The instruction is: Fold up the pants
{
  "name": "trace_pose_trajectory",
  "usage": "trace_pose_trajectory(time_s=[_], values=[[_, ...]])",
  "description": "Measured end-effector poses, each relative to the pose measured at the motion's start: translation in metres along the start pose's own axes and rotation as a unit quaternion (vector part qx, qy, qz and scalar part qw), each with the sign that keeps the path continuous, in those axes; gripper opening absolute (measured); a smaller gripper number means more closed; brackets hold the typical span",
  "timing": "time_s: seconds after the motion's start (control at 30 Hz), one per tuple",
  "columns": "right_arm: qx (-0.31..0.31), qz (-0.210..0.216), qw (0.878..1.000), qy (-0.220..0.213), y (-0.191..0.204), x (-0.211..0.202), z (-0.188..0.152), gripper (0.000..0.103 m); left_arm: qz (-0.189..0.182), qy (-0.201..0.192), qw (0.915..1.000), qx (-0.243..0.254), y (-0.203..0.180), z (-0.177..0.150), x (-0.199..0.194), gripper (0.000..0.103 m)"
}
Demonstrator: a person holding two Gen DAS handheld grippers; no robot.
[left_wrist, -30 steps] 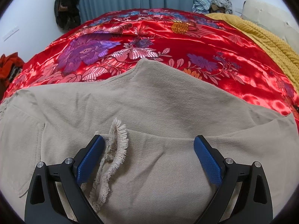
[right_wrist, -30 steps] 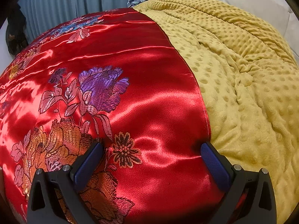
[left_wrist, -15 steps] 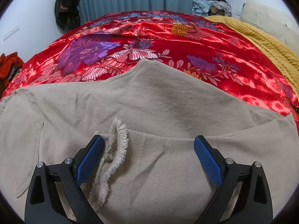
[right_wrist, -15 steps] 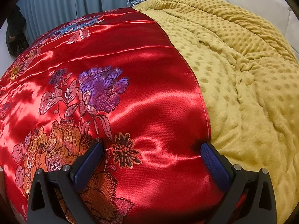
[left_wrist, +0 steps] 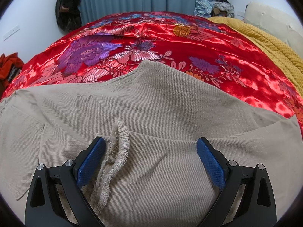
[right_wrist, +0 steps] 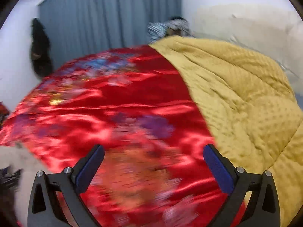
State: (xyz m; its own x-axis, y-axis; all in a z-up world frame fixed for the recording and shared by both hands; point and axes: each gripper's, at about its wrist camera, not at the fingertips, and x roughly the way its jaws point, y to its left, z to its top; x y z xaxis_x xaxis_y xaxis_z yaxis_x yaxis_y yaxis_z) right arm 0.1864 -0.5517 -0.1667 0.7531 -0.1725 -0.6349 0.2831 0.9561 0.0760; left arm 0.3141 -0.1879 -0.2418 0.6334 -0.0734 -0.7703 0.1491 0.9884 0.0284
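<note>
Pants (left_wrist: 151, 113) lie on the bed's red cover (left_wrist: 208, 43), already doubled over, a frayed hem (left_wrist: 115, 157) resting on top of the lower layer. Left gripper (left_wrist: 149, 151) hovers over that hem with jaws wide open and empty; right gripper (right_wrist: 153, 157), jaws likewise open on nothing, hangs blurred above the cover beside a yellow blanket (right_wrist: 246, 94). At least one fold looks done, with further folding probably left.

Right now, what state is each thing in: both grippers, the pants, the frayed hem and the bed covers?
left gripper: open, empty, low over the pants.
right gripper: open, empty, over the red cover; view blurred.
pants: beige, spread on the red cover, partly folded over.
frayed hem: lying on top of the pants, beside the left gripper's left finger.
red satin cover: spread out, rippled.
yellow blanket: rumpled, beside the red cover.
</note>
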Motion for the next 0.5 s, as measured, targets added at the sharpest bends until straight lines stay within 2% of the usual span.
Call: trace_pose_trajectory(time_s=[0.07, 0.13, 0.2, 0.27, 0.33, 0.43, 0.5], values=[[0.001, 0.051, 0.999, 0.012, 0.035, -0.018, -0.009, 0.103, 0.0, 0.0, 1.0, 0.0, 0.0, 0.0, 0.0, 0.098], [-0.002, 0.122, 0.992, 0.016, 0.079, -0.042, -0.029, 0.103, 0.0, 0.0, 1.0, 0.0, 0.0, 0.0, 0.0, 0.098], [-0.028, 0.147, 0.988, 0.023, 0.118, -0.055, -0.049, 0.103, 0.0, -0.001, 1.0, 0.0, 0.0, 0.0, 0.0, 0.098], [-0.069, 0.153, 0.985, 0.034, 0.15, -0.056, -0.069, 0.103, 0.0, 0.0, 1.0, 0.0, 0.0, 0.0, 0.0, 0.098], [-0.113, 0.141, 0.982, 0.054, 0.175, -0.047, -0.089, 0.103, 0.0, 0.0, 1.0, 0.0, -0.001, 0.0, 0.0, 0.098], [-0.147, 0.139, 0.976, 0.081, 0.188, -0.03, -0.112, 0.103, 0.0, 0.001, 1.0, 0.0, 0.0, 0.0, 0.0, 0.098], [-0.159, 0.131, 0.97, 0.13, 0.187, -0.007, -0.132, 0.103, -0.001, 0.002, 1.0, -0.001, 0.0, 0.0, 0.0, 0.098]])
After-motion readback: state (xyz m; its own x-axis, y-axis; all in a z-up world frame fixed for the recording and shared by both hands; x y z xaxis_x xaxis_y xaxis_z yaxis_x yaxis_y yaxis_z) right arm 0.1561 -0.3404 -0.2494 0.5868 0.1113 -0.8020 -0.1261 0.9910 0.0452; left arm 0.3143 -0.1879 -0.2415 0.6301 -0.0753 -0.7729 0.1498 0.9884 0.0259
